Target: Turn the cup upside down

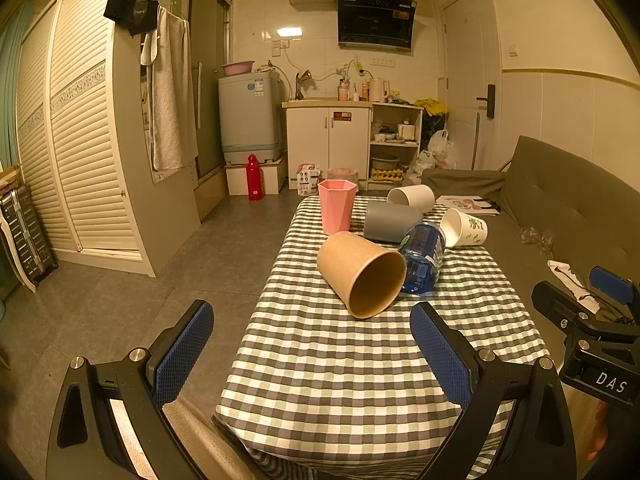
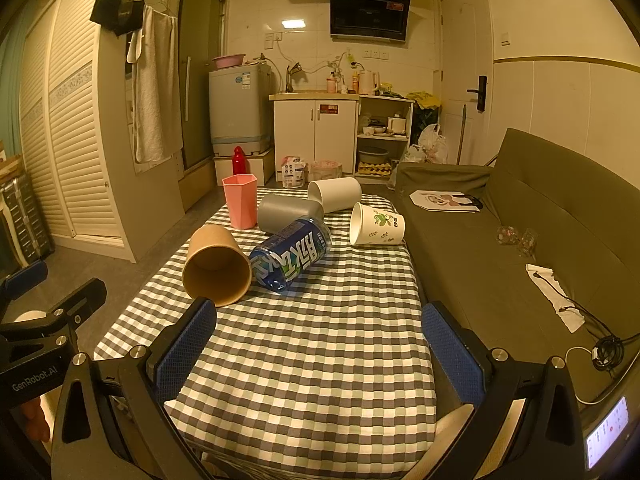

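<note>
A brown paper cup (image 1: 362, 274) (image 2: 216, 266) lies on its side on the checkered table (image 1: 352, 368) (image 2: 304, 360), mouth toward me. A pink cup (image 1: 337, 206) (image 2: 240, 200) stands upright at the far end. A grey cup (image 1: 390, 222) (image 2: 286, 208), a white cup (image 1: 412, 197) (image 2: 336, 194) and a leaf-printed paper cup (image 1: 464, 227) (image 2: 377, 225) lie on their sides. My left gripper (image 1: 312, 344) is open and empty, short of the brown cup. My right gripper (image 2: 320, 344) is open and empty, over the near table. Each gripper shows at the edge of the other's view.
A blue drink can (image 1: 422, 260) (image 2: 292, 256) lies on its side against the brown cup. A grey sofa (image 2: 500, 248) runs along the table's right side, with a cloth and cables on it. Open floor (image 1: 120, 280) lies to the left.
</note>
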Action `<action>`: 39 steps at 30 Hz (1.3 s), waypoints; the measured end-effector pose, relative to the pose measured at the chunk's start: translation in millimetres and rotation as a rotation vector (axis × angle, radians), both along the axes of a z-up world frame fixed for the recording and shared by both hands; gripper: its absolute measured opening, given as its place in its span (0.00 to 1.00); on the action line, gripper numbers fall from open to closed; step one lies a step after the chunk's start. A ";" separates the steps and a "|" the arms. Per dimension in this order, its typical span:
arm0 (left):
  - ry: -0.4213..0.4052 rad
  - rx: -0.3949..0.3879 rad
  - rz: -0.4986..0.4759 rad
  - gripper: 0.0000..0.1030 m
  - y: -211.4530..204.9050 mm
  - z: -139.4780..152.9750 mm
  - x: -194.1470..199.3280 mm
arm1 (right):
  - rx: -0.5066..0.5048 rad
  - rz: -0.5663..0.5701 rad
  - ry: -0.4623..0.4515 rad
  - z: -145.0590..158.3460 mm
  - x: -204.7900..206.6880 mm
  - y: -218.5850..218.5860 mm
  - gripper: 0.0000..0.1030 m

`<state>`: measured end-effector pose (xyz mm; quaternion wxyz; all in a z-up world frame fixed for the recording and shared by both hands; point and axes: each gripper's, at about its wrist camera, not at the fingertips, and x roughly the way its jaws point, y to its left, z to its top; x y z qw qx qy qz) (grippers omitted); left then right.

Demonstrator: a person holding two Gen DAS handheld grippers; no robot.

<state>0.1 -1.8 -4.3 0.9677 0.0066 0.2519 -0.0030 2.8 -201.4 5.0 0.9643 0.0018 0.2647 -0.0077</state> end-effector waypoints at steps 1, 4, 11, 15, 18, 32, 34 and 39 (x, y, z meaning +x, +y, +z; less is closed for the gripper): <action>0.001 0.000 0.000 0.99 0.0 0.2 0.0 | 0.000 0.000 0.000 0.0 0.0 0.0 1.00; 0.001 0.000 0.001 0.99 0.1 0.5 0.0 | 0.000 0.001 -0.001 0.1 -0.3 0.4 1.00; 0.002 0.000 0.000 0.99 -0.1 -0.2 -0.2 | -0.001 0.005 0.002 -1.1 1.3 0.9 1.00; 0.002 0.001 0.000 0.99 0.1 -0.5 -0.1 | 0.001 0.006 0.002 -1.3 1.3 -0.2 1.00; 0.002 0.001 0.000 0.99 0.0 -0.2 -0.1 | 0.000 0.006 0.003 -1.5 1.6 0.2 1.00; 0.003 0.002 0.001 0.99 -0.5 -0.8 0.1 | -0.005 0.011 0.009 -4.6 2.3 3.6 1.00; 0.002 0.002 0.001 0.99 -0.4 -0.7 -0.2 | -0.006 0.013 0.009 -4.5 1.8 3.2 1.00; 0.005 0.005 -0.001 0.99 -1.2 -5.0 0.4 | -0.004 0.012 0.009 -4.5 1.5 3.4 1.00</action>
